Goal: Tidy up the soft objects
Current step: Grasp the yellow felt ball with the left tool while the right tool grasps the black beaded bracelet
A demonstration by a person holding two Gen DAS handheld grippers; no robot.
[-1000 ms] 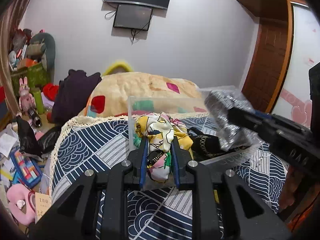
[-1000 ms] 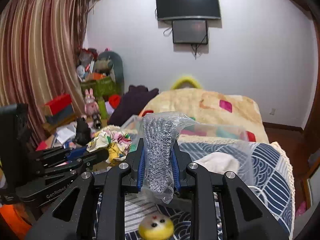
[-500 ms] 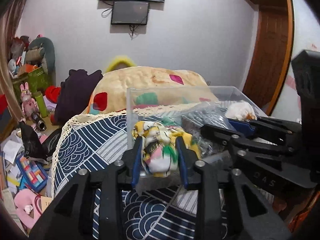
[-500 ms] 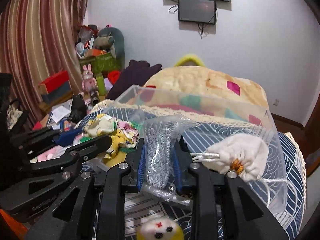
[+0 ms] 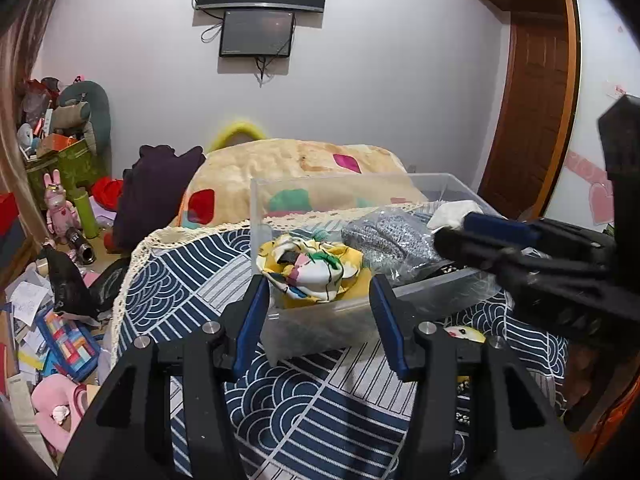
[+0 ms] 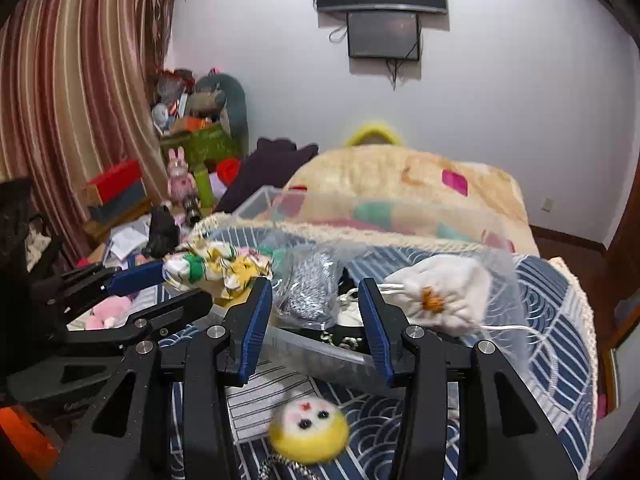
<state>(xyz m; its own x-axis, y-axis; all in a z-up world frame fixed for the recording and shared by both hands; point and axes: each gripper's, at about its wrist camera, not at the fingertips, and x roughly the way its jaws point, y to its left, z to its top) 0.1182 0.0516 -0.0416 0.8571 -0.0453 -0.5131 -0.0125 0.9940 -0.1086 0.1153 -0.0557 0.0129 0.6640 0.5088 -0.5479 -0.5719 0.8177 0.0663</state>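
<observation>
A clear plastic bin point(image 5: 316, 322) stands on the blue wave-patterned bedspread. A yellow floral cloth bundle point(image 5: 310, 270) lies in its near left corner. My left gripper point(image 5: 318, 320) is open and empty just in front of it. A bagged grey knit item point(image 6: 310, 294) lies in the bin beside a white drawstring pouch point(image 6: 438, 294). My right gripper point(image 6: 314, 334) is open and empty right before the bagged knit. The bundle shows in the right wrist view point(image 6: 218, 266) too.
A yellow and white plush head point(image 6: 308, 430) lies on the bedspread in front of the bin. A beige patchwork blanket point(image 5: 288, 172) is heaped behind it. A dark purple garment point(image 5: 154, 190) and cluttered floor items point(image 5: 60, 320) lie to the left.
Both grippers lowered their items into the bin and opened. The floral bundle and the bagged knit now rest in the bin, free of the fingers.
</observation>
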